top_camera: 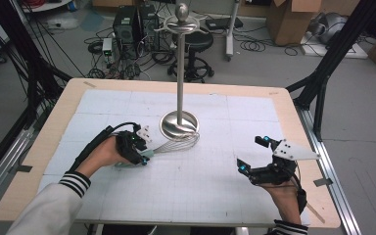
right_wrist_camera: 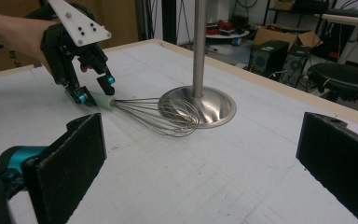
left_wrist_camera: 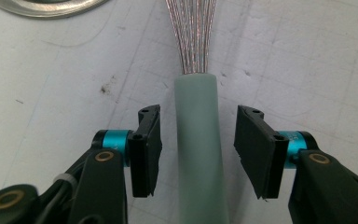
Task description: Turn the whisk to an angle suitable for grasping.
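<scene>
A whisk [top_camera: 178, 143] lies on the white mat, its wire head leaning on the round base of a metal stand [top_camera: 178, 125]. Its pale green handle [left_wrist_camera: 199, 186] runs between the jaws of my left gripper [left_wrist_camera: 198, 114], which is open with a gap on each side of the handle. In the high view the left gripper [top_camera: 142, 151] straddles the handle left of the stand. My right gripper [top_camera: 250, 154] hovers open at the table's right, its jaws wide apart and holding nothing. From the right gripper [right_wrist_camera: 204, 122] I see the whisk [right_wrist_camera: 168, 116], the stand base [right_wrist_camera: 214, 107] and the left gripper [right_wrist_camera: 93, 91].
The stand's pole [top_camera: 180, 73] rises tall from the table's middle and ends in hooks and a ball top [top_camera: 181, 22]. The table's wooden rim [top_camera: 54, 117] frames the mat. Beyond the far edge are a stool [top_camera: 196, 41], computer cases and cables.
</scene>
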A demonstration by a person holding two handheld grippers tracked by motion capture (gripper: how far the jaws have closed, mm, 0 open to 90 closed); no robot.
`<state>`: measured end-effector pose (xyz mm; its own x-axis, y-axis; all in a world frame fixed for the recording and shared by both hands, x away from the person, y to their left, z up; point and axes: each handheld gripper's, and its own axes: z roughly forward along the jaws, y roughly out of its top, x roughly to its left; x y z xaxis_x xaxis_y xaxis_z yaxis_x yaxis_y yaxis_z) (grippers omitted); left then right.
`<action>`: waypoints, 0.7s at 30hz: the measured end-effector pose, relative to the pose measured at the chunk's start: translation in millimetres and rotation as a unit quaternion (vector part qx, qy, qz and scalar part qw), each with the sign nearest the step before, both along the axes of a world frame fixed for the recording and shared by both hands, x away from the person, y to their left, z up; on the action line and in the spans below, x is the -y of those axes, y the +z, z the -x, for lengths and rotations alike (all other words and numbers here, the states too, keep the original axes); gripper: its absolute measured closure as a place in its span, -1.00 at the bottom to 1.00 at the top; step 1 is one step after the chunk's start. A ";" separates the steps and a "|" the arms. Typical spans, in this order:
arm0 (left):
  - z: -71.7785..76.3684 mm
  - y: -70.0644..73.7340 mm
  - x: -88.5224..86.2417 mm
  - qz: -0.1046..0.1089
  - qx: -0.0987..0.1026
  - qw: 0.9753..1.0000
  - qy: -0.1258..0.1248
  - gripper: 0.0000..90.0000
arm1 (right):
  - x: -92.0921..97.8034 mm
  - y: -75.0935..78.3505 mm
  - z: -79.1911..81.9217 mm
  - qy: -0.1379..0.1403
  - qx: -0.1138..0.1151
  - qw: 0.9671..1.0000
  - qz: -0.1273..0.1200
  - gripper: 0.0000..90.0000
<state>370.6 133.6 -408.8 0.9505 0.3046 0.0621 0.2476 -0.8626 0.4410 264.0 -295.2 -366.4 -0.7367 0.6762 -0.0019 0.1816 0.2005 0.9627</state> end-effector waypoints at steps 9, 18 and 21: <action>-1.4 -2.7 0.2 -0.005 0.005 1.000 0.003 0.42 | -0.3 0.3 0.3 0.001 -0.001 1.000 0.000 -1.00; -0.1 -5.3 2.0 -0.014 0.003 1.000 0.003 0.50 | 0.0 -0.2 0.2 0.002 -0.002 1.000 0.000 -1.00; -0.1 -4.5 1.7 -0.019 0.008 1.000 0.005 0.52 | 0.0 -0.2 0.2 0.002 -0.001 1.000 0.001 -1.00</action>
